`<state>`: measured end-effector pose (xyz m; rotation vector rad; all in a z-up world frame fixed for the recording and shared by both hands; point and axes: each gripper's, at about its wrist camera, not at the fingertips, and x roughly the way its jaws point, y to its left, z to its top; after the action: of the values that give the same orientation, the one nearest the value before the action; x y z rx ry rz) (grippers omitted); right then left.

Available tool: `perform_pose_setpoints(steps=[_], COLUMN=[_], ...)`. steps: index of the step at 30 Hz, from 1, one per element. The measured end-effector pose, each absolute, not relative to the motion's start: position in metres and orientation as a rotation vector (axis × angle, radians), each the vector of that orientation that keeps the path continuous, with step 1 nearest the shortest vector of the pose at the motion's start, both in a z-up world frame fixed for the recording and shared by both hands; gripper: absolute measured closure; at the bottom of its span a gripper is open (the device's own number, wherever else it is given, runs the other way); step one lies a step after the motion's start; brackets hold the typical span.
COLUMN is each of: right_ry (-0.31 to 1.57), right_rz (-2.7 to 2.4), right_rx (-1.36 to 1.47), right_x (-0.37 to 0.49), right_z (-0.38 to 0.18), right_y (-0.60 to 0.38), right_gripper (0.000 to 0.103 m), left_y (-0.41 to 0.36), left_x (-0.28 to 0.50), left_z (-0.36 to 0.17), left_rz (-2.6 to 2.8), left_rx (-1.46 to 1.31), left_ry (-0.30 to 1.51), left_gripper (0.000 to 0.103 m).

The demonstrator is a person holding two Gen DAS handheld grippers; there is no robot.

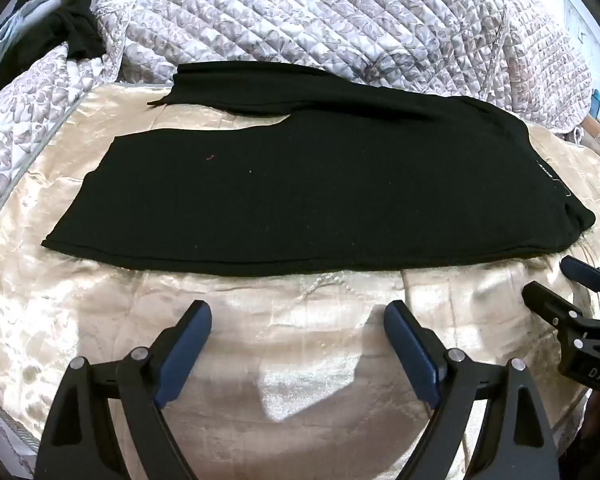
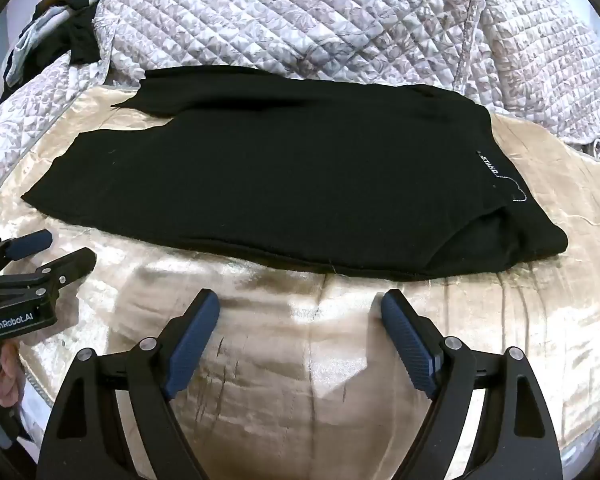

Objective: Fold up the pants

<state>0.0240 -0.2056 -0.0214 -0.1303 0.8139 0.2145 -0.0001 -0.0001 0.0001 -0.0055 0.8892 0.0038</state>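
Observation:
Black pants (image 1: 308, 184) lie flat across a shiny cream bedspread (image 1: 300, 360), waist to the right, legs to the left, one leg lying partly behind the other. A small white label (image 2: 489, 165) sits near the waist. My left gripper (image 1: 298, 316) hovers open over the bedspread, just short of the pants' near edge, nothing between its fingers. My right gripper (image 2: 300, 306) is likewise open and empty in front of the pants (image 2: 280, 184). Each gripper shows in the other's view: the right gripper (image 1: 556, 284) at the right edge, the left gripper (image 2: 66, 250) at the left edge.
A quilted floral blanket (image 1: 320, 12) is heaped behind the pants. Dark and pale clothing (image 1: 72, 28) lies at the far left corner. A person's hand (image 2: 8, 376) holds the left gripper's handle. The cream bedspread (image 2: 320, 360) extends in front of the pants.

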Motion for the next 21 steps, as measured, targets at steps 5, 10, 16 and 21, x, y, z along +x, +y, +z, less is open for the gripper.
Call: perform_pose_setpoints(steps=[5, 10, 16, 21], right_ry=[0.811, 0.811, 0.812, 0.812], right_rz=[0.218, 0.210, 0.210, 0.209], right_rx=[-0.137, -0.138, -0.139, -0.140], right_x=[0.0240, 0.0242, 0.0242, 0.0241], right_z=[-0.0217, -0.0220, -0.0221, -0.0222], right_y=[-0.2060, -0.2054, -0.2051, -0.2052], right_gripper=[0.019, 0.019, 0.019, 0.019], left_y=[0.0002, -0.0016, -0.0012, -0.0010], left_x=[0.0001, -0.0010, -0.0003, -0.0003], left_z=[0.0000, -0.0009, -0.0016, -0.0018], left_rz=[0.003, 0.004, 0.006, 0.006], left_rx=[-0.007, 0.000, -0.001, -0.001], left_ry=[0.893, 0.897, 0.899, 0.902], left_gripper=[0.013, 0.013, 0.012, 0.012])
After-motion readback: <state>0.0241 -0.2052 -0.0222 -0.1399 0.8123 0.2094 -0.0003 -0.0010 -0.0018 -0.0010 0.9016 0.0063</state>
